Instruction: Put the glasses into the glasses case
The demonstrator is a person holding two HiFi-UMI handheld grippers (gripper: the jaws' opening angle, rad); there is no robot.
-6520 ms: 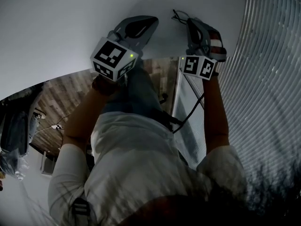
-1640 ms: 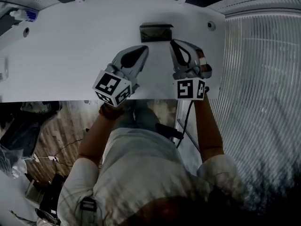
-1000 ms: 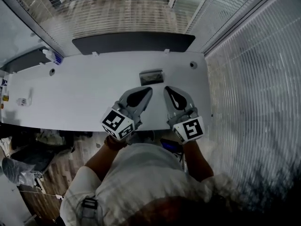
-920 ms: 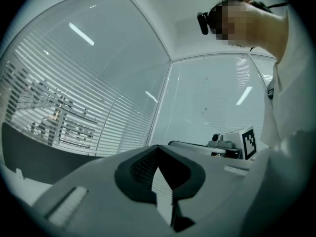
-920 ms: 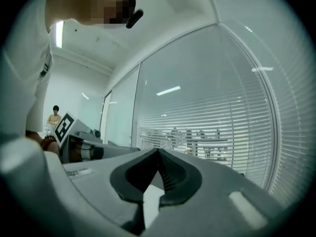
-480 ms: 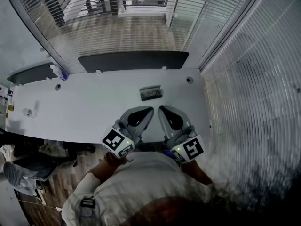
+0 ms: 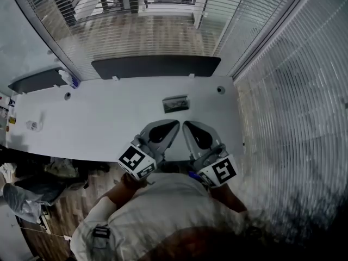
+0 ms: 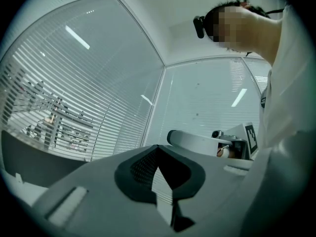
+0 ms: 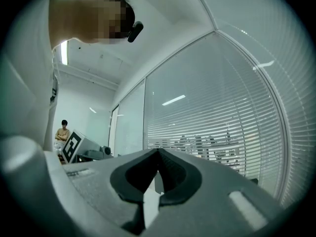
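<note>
Left gripper [image 7: 174,126] and right gripper [image 7: 186,126] hang closed and empty over the table's [image 7: 98,118] near edge; the glasses case [image 7: 175,103] lies beyond, toward the far edge. It is probably light, stiff and smooth, so grip across its sides; the glasses are too small to make out.

A white table [image 7: 92,124] stands beside slatted blinds [image 7: 288,91]. A dark panel [image 7: 155,67] runs along its far edge.

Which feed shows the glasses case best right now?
Head view: the glasses case sits on the white table, beyond the left claw and right claw. Neither gripper view shows it; they face window blinds.
</note>
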